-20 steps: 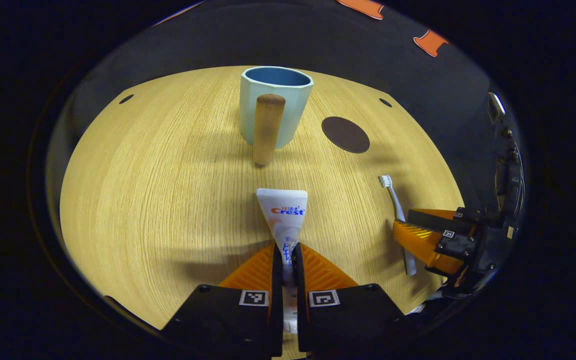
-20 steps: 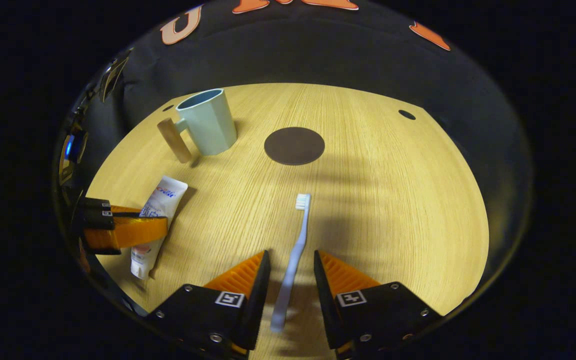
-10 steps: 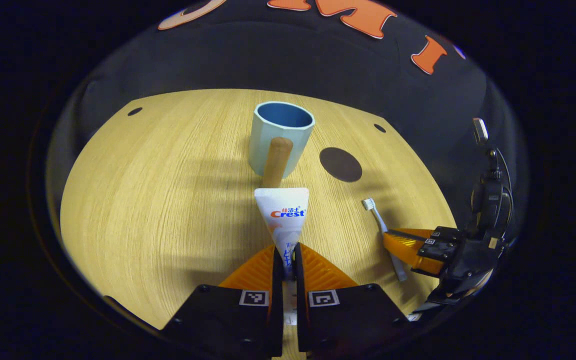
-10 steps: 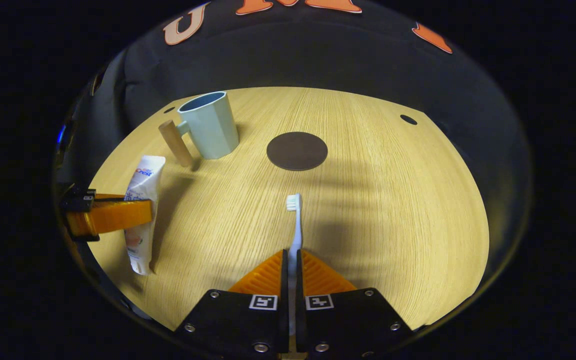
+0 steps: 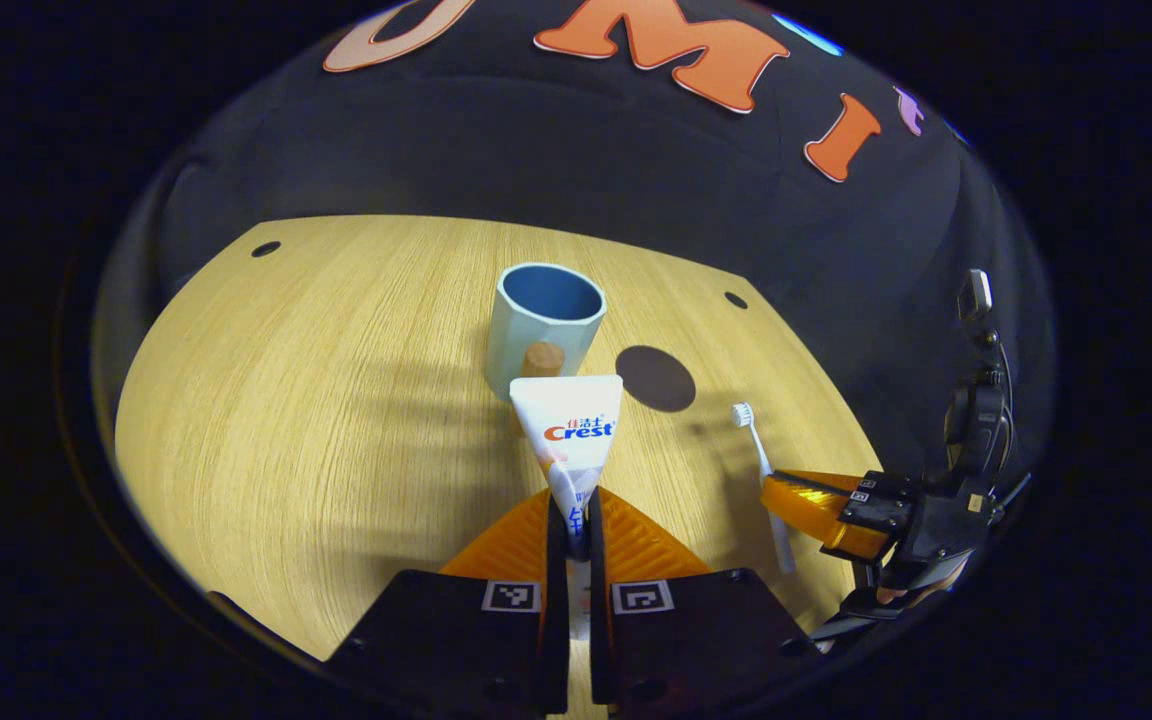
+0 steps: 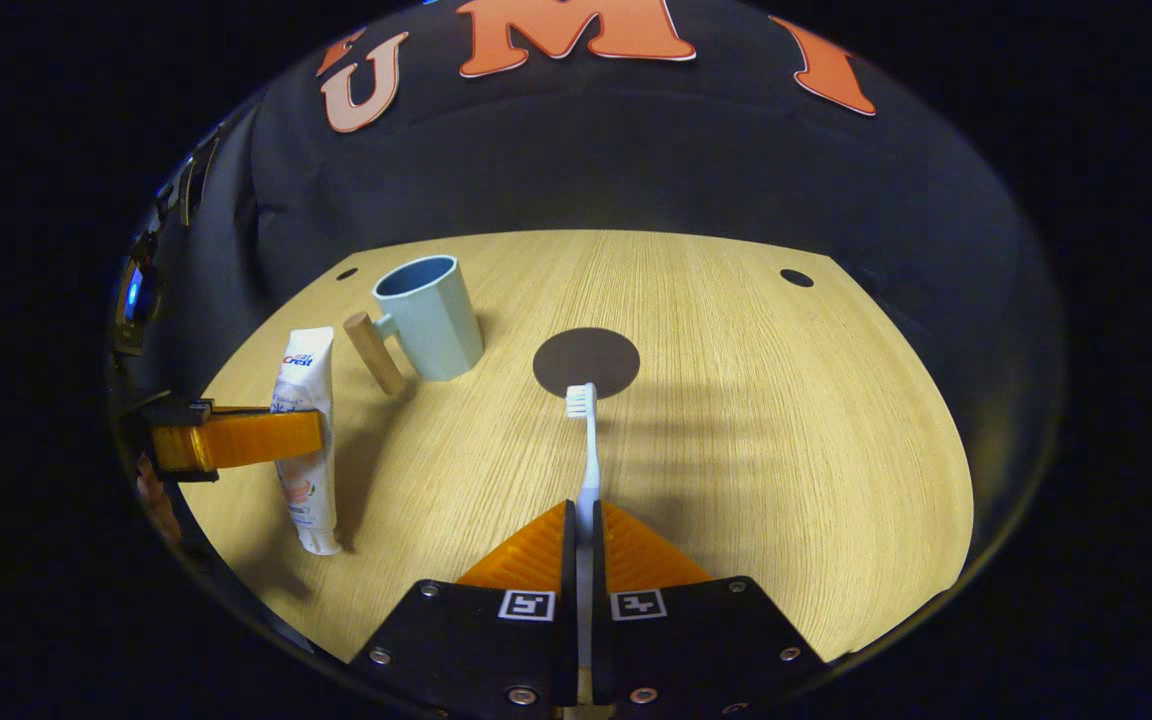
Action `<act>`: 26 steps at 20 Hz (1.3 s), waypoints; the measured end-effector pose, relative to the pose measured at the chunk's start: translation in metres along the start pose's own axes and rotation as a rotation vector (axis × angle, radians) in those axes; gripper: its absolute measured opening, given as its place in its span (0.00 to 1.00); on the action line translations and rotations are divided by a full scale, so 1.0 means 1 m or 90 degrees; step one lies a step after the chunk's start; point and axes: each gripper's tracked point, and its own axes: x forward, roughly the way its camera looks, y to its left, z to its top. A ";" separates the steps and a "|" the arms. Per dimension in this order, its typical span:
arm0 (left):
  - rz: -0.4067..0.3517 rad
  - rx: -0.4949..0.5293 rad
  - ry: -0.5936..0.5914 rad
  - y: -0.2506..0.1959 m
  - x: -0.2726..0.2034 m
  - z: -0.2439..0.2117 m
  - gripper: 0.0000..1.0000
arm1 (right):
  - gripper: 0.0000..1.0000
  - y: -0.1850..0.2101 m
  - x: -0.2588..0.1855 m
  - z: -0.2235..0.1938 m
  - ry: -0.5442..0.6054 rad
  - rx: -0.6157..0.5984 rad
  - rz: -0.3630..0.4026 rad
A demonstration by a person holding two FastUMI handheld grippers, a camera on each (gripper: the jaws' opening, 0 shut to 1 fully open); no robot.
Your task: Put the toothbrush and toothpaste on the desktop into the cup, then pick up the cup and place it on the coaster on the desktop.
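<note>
Two items are held clear of the desktop (image 6: pixel 786 450): the toothpaste (image 5: pixel 569 440) is clamped between the closed fingers of the left gripper (image 5: pixel 576 520), long axis pointing away, flat end far; the toothbrush (image 6: pixel 586 450) is pinched likewise by the right gripper (image 6: pixel 583 525), bristles far. Beyond, the cup (image 5: pixel 543 325) stands upright, directly ahead of the left gripper and judged nearer to it; the coaster (image 6: pixel 586 362) lies just right of it.

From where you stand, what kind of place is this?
Probably a staged recording booth, not a real bathroom: a bare wooden desktop against black cloth, holding just a cup, a coaster, and the gripped toothpaste and toothbrush.
</note>
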 end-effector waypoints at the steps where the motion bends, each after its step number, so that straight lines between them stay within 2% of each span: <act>1: -0.002 0.001 -0.016 -0.001 -0.003 0.011 0.12 | 0.06 0.000 -0.002 0.005 -0.011 0.002 0.001; 5: -0.020 -0.003 -0.083 -0.006 -0.011 0.055 0.12 | 0.06 0.001 -0.010 0.025 -0.048 0.014 0.008; 13: -0.004 0.051 -0.219 -0.001 -0.047 0.146 0.12 | 0.06 -0.002 -0.024 0.086 -0.149 0.017 0.012; 16: 0.003 0.075 -0.275 0.002 -0.042 0.173 0.12 | 0.06 -0.004 -0.026 0.111 -0.209 0.005 0.004; 20: 0.000 0.082 -0.341 0.004 -0.033 0.202 0.12 | 0.06 -0.001 -0.019 0.130 -0.243 0.014 0.014; 23: -0.024 0.082 -0.369 0.009 -0.017 0.215 0.12 | 0.06 0.002 -0.015 0.141 -0.274 0.010 0.023; 26: -0.006 0.093 -0.368 0.024 0.006 0.209 0.12 | 0.06 0.005 -0.017 0.149 -0.301 -0.002 0.023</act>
